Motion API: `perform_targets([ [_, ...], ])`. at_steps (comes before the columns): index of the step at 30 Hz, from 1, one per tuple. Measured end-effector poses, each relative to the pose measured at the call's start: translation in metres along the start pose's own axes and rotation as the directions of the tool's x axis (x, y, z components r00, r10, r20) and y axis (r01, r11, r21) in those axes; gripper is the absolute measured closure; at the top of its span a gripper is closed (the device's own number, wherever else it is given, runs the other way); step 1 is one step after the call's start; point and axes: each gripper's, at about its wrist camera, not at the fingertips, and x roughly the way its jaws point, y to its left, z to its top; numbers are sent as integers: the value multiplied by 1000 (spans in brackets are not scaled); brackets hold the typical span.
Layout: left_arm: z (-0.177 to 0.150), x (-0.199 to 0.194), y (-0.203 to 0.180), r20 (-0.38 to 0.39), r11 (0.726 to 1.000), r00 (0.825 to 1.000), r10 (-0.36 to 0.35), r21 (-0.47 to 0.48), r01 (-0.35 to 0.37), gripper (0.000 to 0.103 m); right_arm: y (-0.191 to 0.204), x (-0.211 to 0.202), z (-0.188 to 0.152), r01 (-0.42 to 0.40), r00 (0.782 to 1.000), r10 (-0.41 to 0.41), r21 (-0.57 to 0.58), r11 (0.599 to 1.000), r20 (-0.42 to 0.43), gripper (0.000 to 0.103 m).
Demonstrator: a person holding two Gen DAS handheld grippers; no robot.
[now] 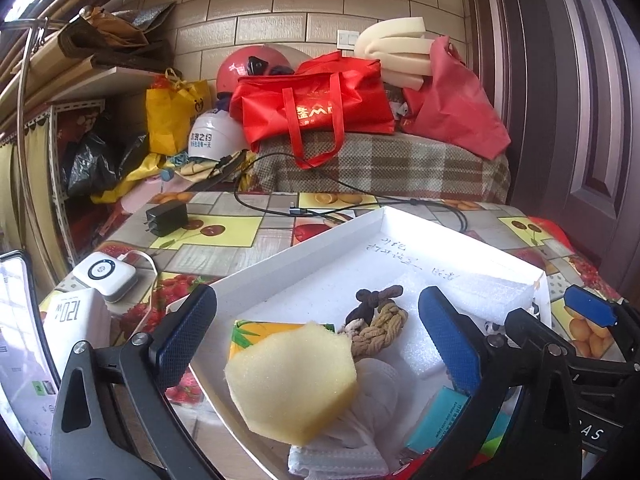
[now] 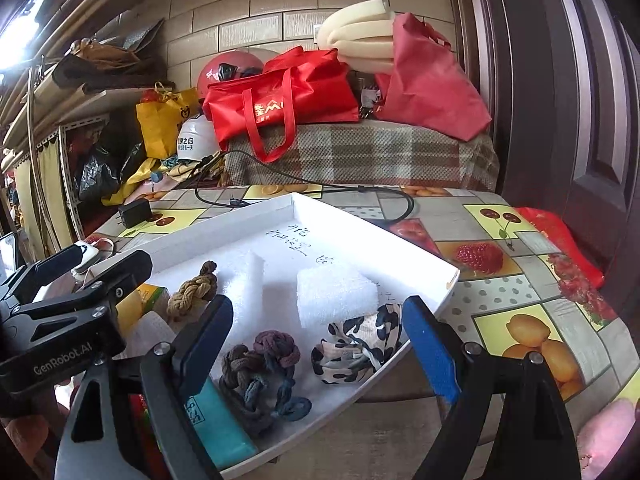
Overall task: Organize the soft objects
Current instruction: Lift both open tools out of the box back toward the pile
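With both your left gripper (image 1: pixel 320 328) and right gripper (image 2: pixel 320 344) spread wide and empty over the white tray (image 1: pixel 296 252), where the yellow sponge (image 1: pixel 292 380) and knotted cords (image 2: pixel 260 372) lie, you're between placements; next, find another soft item.

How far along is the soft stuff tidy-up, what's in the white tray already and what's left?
Done: the yellow sponge, tan braided rope, white foam block, dark knotted rope and spotted cloth lie in the white tray. In hand: nothing; left gripper and right gripper are open. Left: nothing obvious in view.
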Motion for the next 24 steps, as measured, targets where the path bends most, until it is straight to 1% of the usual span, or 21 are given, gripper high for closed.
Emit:
perform_targets([
  [4, 0, -4, -1, 19, 1000, 1000, 4, 5, -4, 1, 1, -5, -2, 16, 1000, -16, -3, 1000, 19, 16],
  [10, -2, -15, -5, 69, 999, 997, 18, 28, -20, 1, 2, -14, -5, 33, 999, -32, -6, 999, 43, 16],
  [13, -3, -20, -5, 74, 999, 997, 19, 27, -21, 1, 4, -20, -8, 34, 998, -32, -22, 999, 53, 16],
  [16, -6, -28, -5, 73, 1000, 997, 11, 23, -12, 1, 8, -28, -11, 60, 996, -57, -41, 997, 66, 16],
  [19, -12, -40, -4, 66, 1000, 998, -14, 10, 13, 1, 9, -39, -16, 86, 994, -82, -43, 995, 76, 16],
  [20, -14, -47, -5, 69, 999, 997, -42, 11, 41, 1, 7, -43, -18, 85, 995, -83, -42, 995, 61, 16],
  [22, -18, -57, -11, 78, 997, 994, -72, 36, 69, 1, 7, -50, -22, 69, 997, -68, -44, 997, 30, 16],
  [24, -23, -69, -22, 87, 992, 990, -110, 73, 104, 1, 5, -65, -31, 55, 998, -53, -53, 997, 41, 16],
])
